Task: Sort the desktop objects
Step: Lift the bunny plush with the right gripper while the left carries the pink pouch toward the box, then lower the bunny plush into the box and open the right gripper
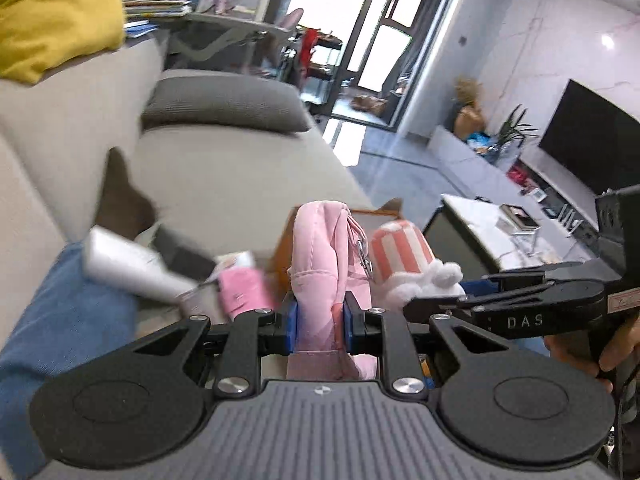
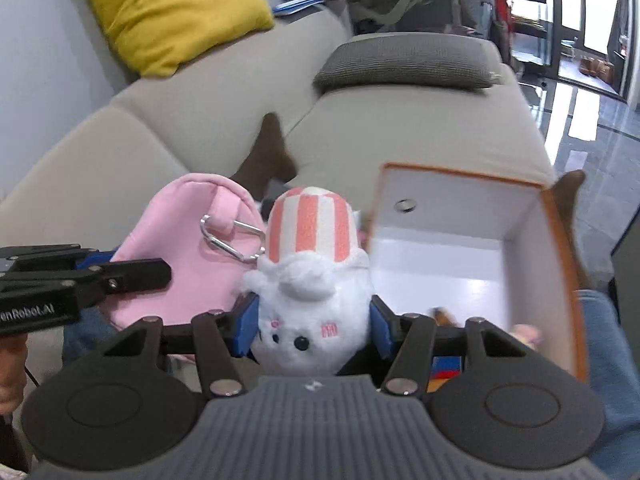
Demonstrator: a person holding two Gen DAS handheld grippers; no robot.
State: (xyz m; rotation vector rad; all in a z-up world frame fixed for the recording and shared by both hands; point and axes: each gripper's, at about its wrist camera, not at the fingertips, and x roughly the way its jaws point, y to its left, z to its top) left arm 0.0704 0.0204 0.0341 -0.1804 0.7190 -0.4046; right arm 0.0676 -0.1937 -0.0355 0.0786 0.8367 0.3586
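Note:
My left gripper (image 1: 319, 330) is shut on a pink fabric pouch (image 1: 320, 264) with a metal carabiner, held in the air above the sofa. The pouch also shows in the right wrist view (image 2: 192, 264), left of the toy. My right gripper (image 2: 314, 322) is shut on a white plush toy (image 2: 312, 320) with an orange-striped hat, held beside the pouch. The toy shows in the left wrist view (image 1: 404, 264) too. An open white box (image 2: 460, 240) with an orange rim sits just right of the toy.
A beige sofa (image 2: 400, 132) with a yellow cushion (image 2: 172, 12) and a grey cushion (image 2: 408, 64) lies behind. A white box and a pink packet (image 1: 244, 288) lie blurred on the left. A white low table (image 1: 480, 224) and a TV (image 1: 592, 140) stand at the right.

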